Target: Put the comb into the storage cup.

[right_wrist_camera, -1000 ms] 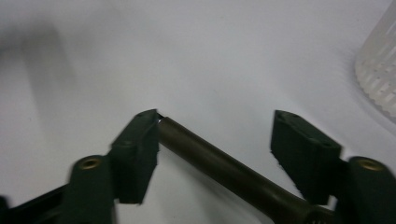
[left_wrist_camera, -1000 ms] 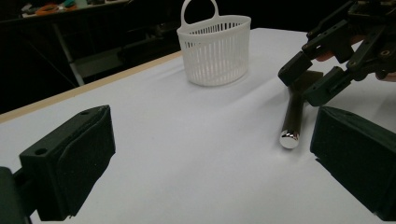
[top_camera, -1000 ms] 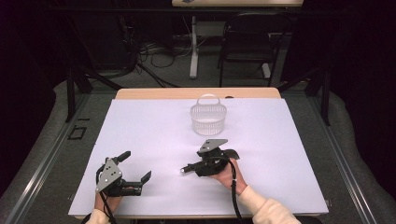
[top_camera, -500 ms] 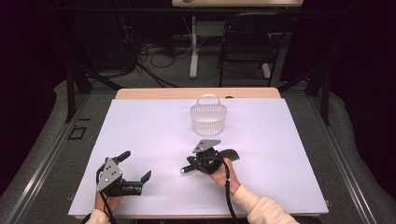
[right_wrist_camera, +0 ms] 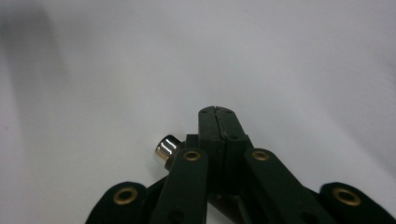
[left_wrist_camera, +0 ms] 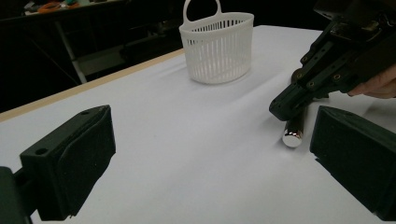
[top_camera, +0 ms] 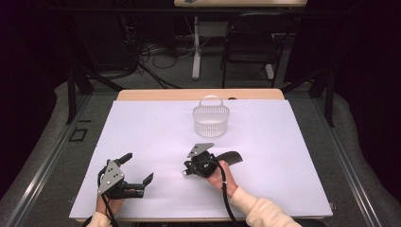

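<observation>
on the white counter (top_camera: pixel 283 142), right gripper (right_wrist_camera: pixel 217 114) jaws clenched together, metal cylinder (left_wrist_camera: pixel 294 133) beside them, ungrasped; lifting now likely leaves it. left gripper (top_camera: pixel 137 172) released.

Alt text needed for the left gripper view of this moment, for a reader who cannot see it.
The right gripper, shut, rests over a small shiny metal cylinder lying on the white table; whether it holds it is unclear. A white slatted basket with a loop handle stands upright farther back. The left gripper has its two black jaws wide apart in the foreground, with nothing between them.
</observation>
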A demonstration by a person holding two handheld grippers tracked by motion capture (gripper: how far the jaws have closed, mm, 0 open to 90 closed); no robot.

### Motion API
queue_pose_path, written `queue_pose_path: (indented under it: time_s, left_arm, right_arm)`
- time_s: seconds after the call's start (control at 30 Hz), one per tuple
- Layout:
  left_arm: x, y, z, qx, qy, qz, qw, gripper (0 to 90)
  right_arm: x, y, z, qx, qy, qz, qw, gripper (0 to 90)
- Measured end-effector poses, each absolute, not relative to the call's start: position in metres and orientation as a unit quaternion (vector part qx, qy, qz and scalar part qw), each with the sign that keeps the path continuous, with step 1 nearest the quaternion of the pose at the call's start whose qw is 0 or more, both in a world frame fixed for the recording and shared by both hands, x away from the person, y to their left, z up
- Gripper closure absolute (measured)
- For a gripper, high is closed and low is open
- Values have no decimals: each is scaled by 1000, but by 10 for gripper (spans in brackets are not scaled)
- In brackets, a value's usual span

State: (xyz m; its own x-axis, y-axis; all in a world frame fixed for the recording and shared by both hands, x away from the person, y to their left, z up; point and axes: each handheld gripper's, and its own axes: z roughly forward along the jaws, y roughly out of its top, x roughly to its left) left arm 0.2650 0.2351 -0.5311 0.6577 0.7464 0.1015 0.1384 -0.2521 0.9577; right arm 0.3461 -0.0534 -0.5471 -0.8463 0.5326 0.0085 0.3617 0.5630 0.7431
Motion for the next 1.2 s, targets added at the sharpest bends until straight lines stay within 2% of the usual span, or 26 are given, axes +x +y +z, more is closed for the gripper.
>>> queue_pose_path:
  time_s: [1.2]
  left_arm:
    - [266,236,-530,737,301,287,533,2]
  right_arm:
    - [321,-61,-542,227,913,334,48,900]
